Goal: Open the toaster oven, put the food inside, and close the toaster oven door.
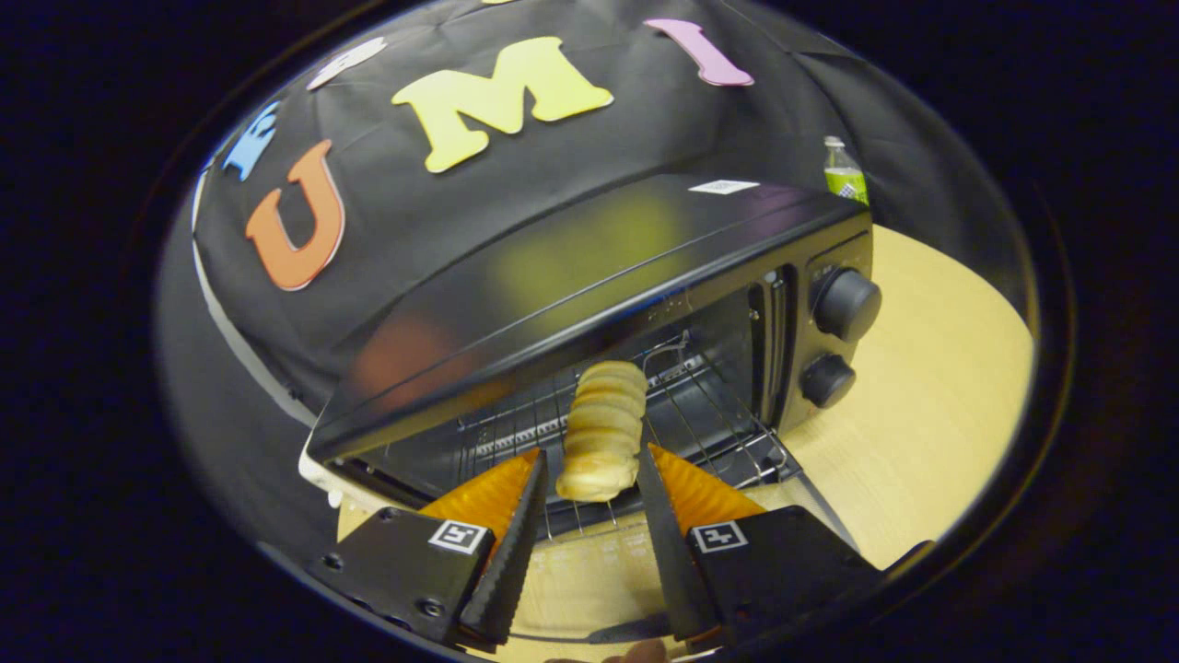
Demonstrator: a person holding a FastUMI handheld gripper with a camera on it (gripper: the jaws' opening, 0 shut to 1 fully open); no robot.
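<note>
The black toaster oven (589, 276) stands on the wooden table with its door (599, 562) folded down flat beneath my fingers. A pale ridged bread roll (603, 428) lies lengthwise on the wire rack (709, 405) in the oven's mouth, its near end pointing at me. My gripper (594, 456) is open. Its fingertips flank the roll's near end, one on each side, with a thin gap on both sides and neither pressing on it.
Two round knobs (846, 304) sit on the oven's right panel. A green bottle (843, 170) stands behind the oven at the right. Light wooden table (939, 396) stretches out to the right of the oven. The black cloth wall rises behind.
</note>
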